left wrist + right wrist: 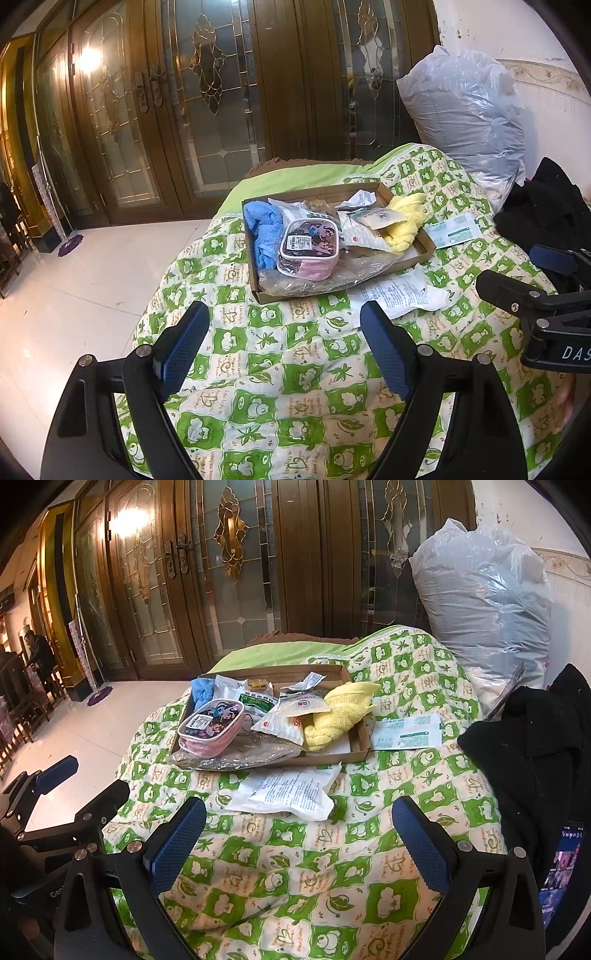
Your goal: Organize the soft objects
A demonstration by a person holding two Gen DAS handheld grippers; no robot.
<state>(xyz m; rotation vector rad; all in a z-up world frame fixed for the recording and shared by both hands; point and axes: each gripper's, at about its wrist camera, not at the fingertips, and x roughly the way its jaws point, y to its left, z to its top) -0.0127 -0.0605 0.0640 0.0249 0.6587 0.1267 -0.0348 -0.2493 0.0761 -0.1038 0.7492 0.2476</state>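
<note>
Hovering low over the green-and-white quilt (pixel 295 387), the left gripper (pixel 284 332) fills the bottom of its own view with its blue-padded fingers (pixel 184 343) spread wide apart and nothing between them. The right gripper (pixel 299 834) sits the same way at the bottom of its view, fingers apart and empty, and shows again at the right edge of the left view.

Just past the fingers, in the middle of both frames, a white printed packet (pixel 291 790) lies flat on the quilt, touching the near edge of a shallow cardboard tray (pixel 360 747). Inside the tray, a pink clear-topped pouch (pixel 308 251) rests on a crinkled brown plastic bag (pixel 325 275) at the near left. A blue towel (pixel 264 232) lies along the tray's left wall, and a yellow towel (pixel 340 712) drapes over its right side, with paper sachets (pixel 288 716) heaped between them. A green-and-white leaflet (pixel 406 733) lies on the quilt just right of the tray.

At the right edge a black garment (pixel 535 760) is piled up. Behind it, upper right, stands a stuffed grey plastic sack (pixel 484 602). Glass-panelled brown doors (pixel 236 572) span the top.
</note>
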